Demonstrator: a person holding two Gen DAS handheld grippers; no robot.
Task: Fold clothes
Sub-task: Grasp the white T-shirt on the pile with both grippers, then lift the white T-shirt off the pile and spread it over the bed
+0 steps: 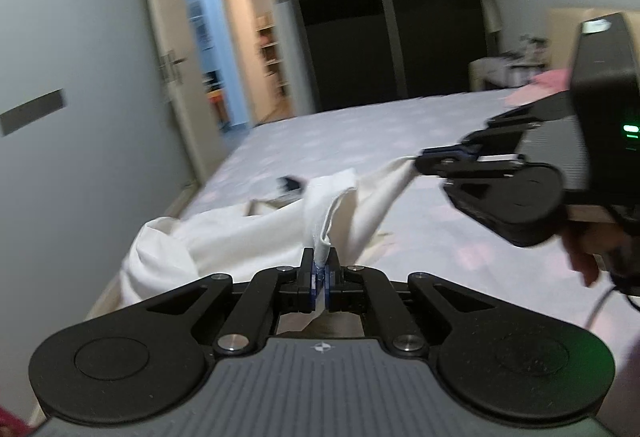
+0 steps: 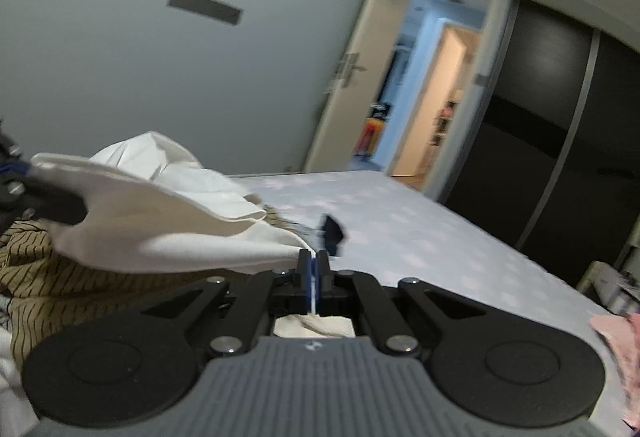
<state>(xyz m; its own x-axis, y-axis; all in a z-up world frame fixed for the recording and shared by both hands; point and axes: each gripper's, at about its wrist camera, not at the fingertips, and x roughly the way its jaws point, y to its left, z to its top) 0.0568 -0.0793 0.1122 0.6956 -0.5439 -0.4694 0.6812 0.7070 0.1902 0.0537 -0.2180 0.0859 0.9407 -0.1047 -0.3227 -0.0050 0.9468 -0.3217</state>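
A white garment [image 1: 224, 233] hangs stretched above the bed between both grippers. My left gripper [image 1: 320, 269] is shut on a folded white edge of it at the bottom centre of the left wrist view. To the right in that view, my right gripper [image 1: 420, 161] pinches another corner of the cloth, its tips half hidden by blur. In the right wrist view the right gripper [image 2: 314, 261] is shut on the white garment [image 2: 168, 233], which spans leftward to the left gripper [image 2: 16, 173] at the frame's left edge. A small dark patch [image 2: 332, 231] shows on the cloth.
The bed [image 1: 360, 141] has a pale lilac patterned sheet. A tan striped garment [image 2: 60, 277] lies under the white one. Pink clothes [image 2: 616, 341] sit at the right. Behind stand a dark wardrobe [image 1: 400, 17], an open door [image 1: 236, 49] and a bedside table [image 1: 504, 71].
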